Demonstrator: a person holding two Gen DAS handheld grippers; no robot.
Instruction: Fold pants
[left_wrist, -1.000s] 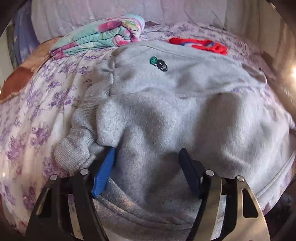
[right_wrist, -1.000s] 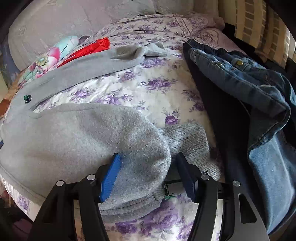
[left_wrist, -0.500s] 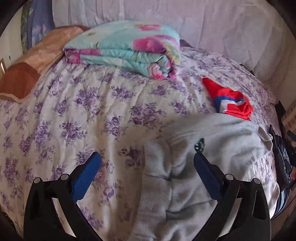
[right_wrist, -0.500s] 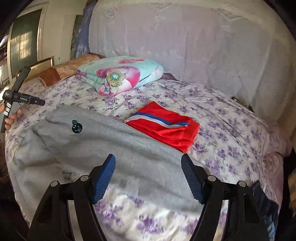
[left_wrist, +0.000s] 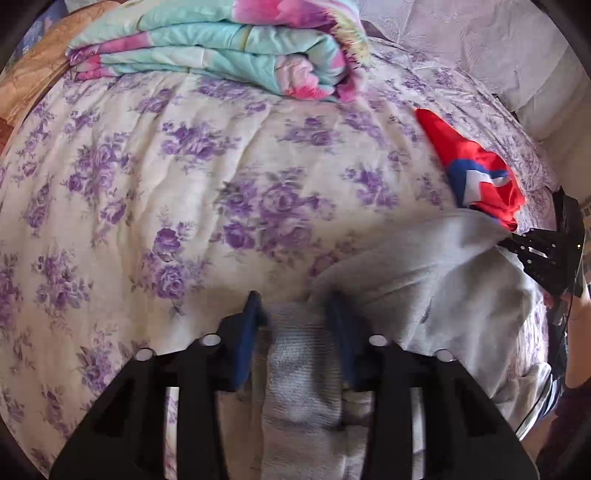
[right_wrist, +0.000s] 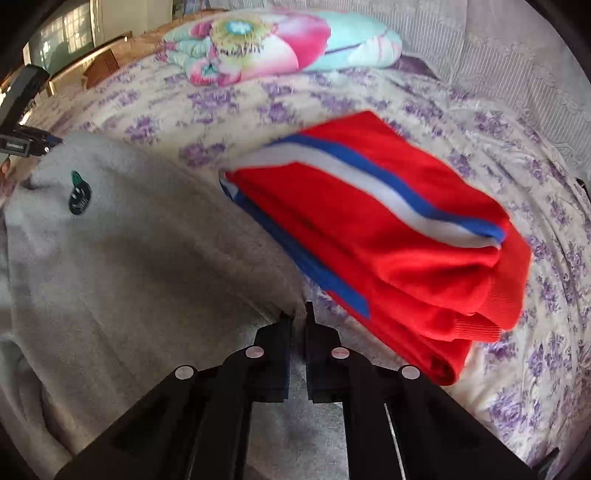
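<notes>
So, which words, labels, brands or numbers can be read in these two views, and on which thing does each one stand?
No text can be read with certainty.
Small white label on the left gripper, seen in the right wrist view: too small and blurred.
Dark green badge on the grey pants: an emblem, any lettering unreadable.

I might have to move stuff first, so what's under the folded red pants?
The red pants lie on the purple-flowered bedspread, beside the gray pants. The bedspread shows all around them; whatever sits directly beneath is covered.

Lying on one bed: one pair of grey pants, one red folded garment, one floral quilt.
</notes>
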